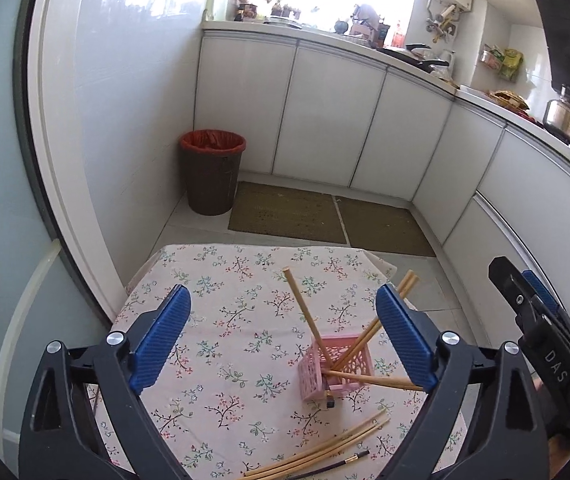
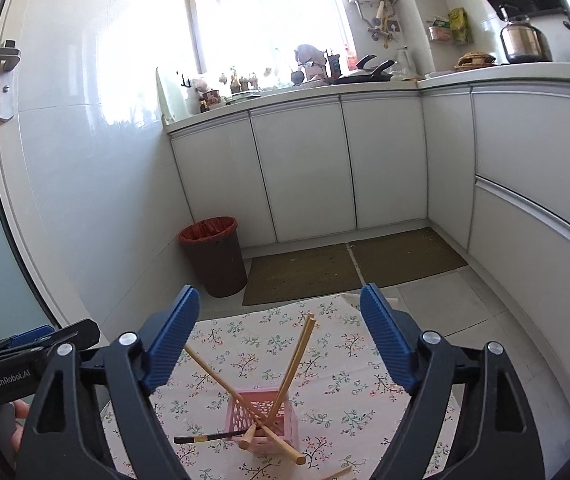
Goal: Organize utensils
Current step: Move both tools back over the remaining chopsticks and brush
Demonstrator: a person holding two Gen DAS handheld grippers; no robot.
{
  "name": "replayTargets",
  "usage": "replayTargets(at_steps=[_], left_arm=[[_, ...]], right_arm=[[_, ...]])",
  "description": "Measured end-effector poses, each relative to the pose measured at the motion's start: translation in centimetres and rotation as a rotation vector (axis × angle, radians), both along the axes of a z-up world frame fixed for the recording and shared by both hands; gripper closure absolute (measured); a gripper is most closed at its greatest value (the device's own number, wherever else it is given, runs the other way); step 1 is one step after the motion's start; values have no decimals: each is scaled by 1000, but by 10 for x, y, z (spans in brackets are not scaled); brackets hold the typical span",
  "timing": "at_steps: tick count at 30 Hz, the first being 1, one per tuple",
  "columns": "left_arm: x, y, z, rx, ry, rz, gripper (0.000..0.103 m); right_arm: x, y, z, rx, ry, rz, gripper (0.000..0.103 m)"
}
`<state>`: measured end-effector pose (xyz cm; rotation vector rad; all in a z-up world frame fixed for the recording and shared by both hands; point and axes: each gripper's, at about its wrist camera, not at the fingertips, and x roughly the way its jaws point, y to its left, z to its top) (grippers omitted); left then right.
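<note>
Left wrist: chopsticks in pink basket

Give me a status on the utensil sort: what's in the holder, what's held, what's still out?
Done: several wooden chopsticks stand or lean in the pink holder on the floral tablecloth.
In hand: nothing. The left gripper and right gripper both hover open and empty above the holder.
Left: a bundle of loose chopsticks and one dark chopstick lie on the cloth near the holder.
</note>
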<state>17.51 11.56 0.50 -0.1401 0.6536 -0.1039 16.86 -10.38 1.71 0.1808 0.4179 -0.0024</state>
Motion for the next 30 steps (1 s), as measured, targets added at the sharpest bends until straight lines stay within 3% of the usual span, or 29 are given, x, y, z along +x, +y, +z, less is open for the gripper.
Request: replayTargets(at_steps=[6,11,14,16,22,25,28,30], left_arm=[[-9,-8,9,18,-29,-9,9],[-15,-22,8,61,11,-78,7],[-21,-39,-4,114,98,-197,7],[-29,-54,-16,126,178,-331,7],[-66,-98,-48,205,253,-639,14],[-72,-118,-78,228,333,-744,14],[-65,-141,-135,282,477,-809,14],[-55,-147,-171,295,571,-822,20]], right_arm=[[-20,-12,10,-13,-12,-71,7],[-41,-21,4,-20,37,-61,7],[-62,-38,-7,23,69,-78,7],[-78,-54,-19,72,101,-92,7],[-116,-117,-78,246,295,-199,7],[-128,-149,-108,312,395,-268,7],[-138,-172,-131,380,463,-327,7],[-141,-179,-144,417,507,-346,7]])
